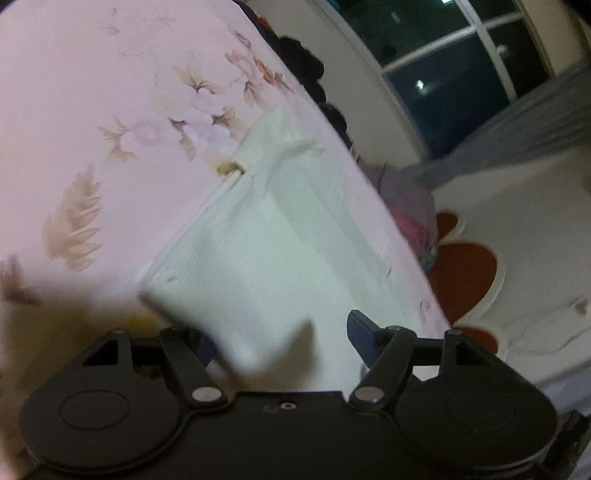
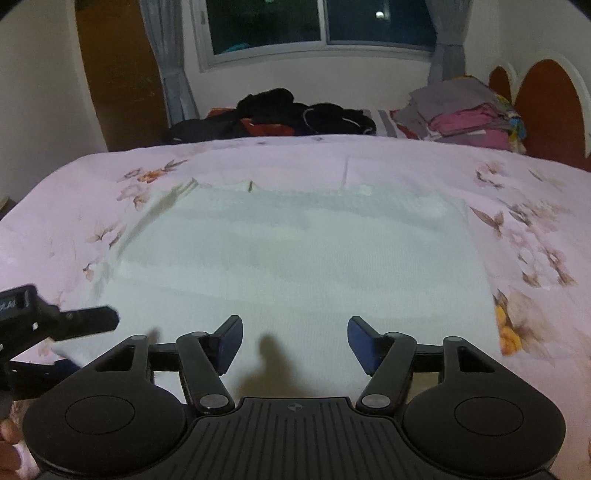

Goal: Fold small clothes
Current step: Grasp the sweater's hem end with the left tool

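Observation:
A white ribbed garment lies flat on the bed's pink floral sheet. My right gripper hovers over the garment's near edge, open, with nothing between its blue pads. My left gripper is open too; a blurred loose corner of the white cloth sits across its left finger and hides that pad. In the right wrist view the left gripper shows at the garment's near left corner, jaws apart.
A heap of dark clothes and a folded stack of grey and pink garments lie at the bed's far side. A red and white headboard stands on the right. A window is behind.

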### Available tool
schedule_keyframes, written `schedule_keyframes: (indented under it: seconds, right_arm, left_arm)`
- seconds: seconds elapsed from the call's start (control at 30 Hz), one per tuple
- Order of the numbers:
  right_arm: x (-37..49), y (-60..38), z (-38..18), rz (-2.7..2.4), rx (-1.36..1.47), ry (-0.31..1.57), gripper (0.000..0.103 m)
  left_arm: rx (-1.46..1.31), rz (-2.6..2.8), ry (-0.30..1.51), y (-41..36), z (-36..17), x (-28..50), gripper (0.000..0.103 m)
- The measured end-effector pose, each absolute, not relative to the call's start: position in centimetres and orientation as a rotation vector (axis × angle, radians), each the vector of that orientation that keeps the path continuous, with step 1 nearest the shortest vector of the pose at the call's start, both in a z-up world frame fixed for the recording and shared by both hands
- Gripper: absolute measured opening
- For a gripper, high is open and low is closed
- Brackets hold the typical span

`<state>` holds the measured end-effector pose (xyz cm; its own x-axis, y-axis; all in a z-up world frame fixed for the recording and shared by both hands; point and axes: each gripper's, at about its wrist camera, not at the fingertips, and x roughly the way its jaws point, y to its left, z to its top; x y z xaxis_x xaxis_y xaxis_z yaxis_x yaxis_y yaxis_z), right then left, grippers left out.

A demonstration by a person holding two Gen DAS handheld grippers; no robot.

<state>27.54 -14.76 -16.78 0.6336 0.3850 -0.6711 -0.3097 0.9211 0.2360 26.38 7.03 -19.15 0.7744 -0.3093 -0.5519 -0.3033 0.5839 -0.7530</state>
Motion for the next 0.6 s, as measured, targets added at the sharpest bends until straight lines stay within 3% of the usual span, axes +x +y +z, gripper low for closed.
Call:
schedule_keyframes:
  seconds: [0.1,0.23,0.4,0.6]
  right_arm:
    - [29.1,-13.9,-16.9,0.404,0.101,0.788,0.04]
    - [31.3,-12.8,-17.3,0.416,0.1,0.789,0.04]
    - [32.8,-11.4,-19.2,0.419,0.053,0.836,0.04]
    - [32.6,-11.5,-19.6,0.417,0.056,0.821,0.04]
  left_arm:
    - [-0.99,0.012,0.662,7.1,-19.6,27.5,0.061]
    - [-1.03,0.038,0.619,7.6,-20.2,28.6,0.048]
    - [-1.057,0.083,0.605,8.4,-20.9,28.8,0.017]
    - [-1.027,0.099,0.58,8.7,-20.4,28.5,0.008]
